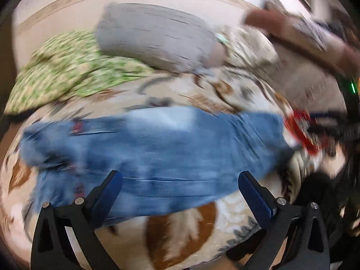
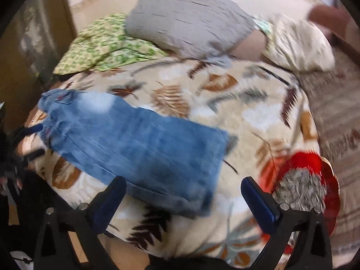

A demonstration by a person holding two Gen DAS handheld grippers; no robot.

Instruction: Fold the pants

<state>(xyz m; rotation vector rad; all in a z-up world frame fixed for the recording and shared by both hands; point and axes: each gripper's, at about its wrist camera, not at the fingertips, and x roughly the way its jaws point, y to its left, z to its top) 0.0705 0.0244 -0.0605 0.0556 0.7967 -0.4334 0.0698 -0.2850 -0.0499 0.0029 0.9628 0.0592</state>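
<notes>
We've got the jeans [image 1: 157, 157] lying flat on the leaf-print bed [image 2: 258, 117] just ahead of both tools — left tool [image 1: 180, 180] and right tool [image 2: 183, 185] gaping wide, holding nothing. Grey pillow [image 2: 189, 20] sits farther beyond, red item [image 2: 315, 180] beside our right tool.

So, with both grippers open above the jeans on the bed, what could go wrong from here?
1. The jeans lie as a doubled strip; a gripper closing on one layer only might pull the fold apart.
2. The red object sits close to the right gripper and could be knocked.
3. The jeans rest on a soft leaf-print blanket; the left gripper may pinch the blanket together with the denim.
</notes>
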